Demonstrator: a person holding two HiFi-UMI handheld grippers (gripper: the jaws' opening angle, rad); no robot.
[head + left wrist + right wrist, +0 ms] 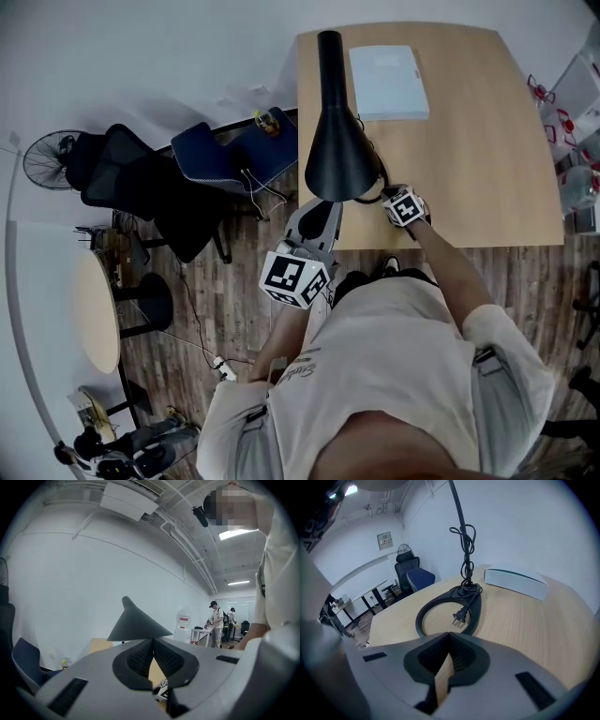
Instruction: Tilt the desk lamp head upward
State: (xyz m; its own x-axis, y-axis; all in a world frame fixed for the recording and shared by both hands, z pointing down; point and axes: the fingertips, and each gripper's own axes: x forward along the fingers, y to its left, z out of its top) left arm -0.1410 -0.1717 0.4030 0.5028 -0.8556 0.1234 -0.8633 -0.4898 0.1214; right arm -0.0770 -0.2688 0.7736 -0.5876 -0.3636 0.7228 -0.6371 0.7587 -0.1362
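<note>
The black desk lamp stands on the wooden desk [469, 141]. Its cone-shaped head [337, 141] points down over the near left part of the desk, and in the left gripper view the head [138, 623] sits just beyond the jaws. My left gripper [317, 217] [153, 641] is below the head's rim at the desk's front edge, shut and empty. My right gripper [394, 195] [449, 637] is low over the desk, shut on nothing, facing the lamp's ring base [445, 613]. The curved neck [459, 508] rises behind the base.
The lamp's plug [459, 617] lies inside the ring, and its coiled cord [465, 590] hangs by the neck. A white box [388, 82] [515, 583] lies at the back of the desk. Office chairs [220, 155] stand left of the desk. People stand far off [218, 623].
</note>
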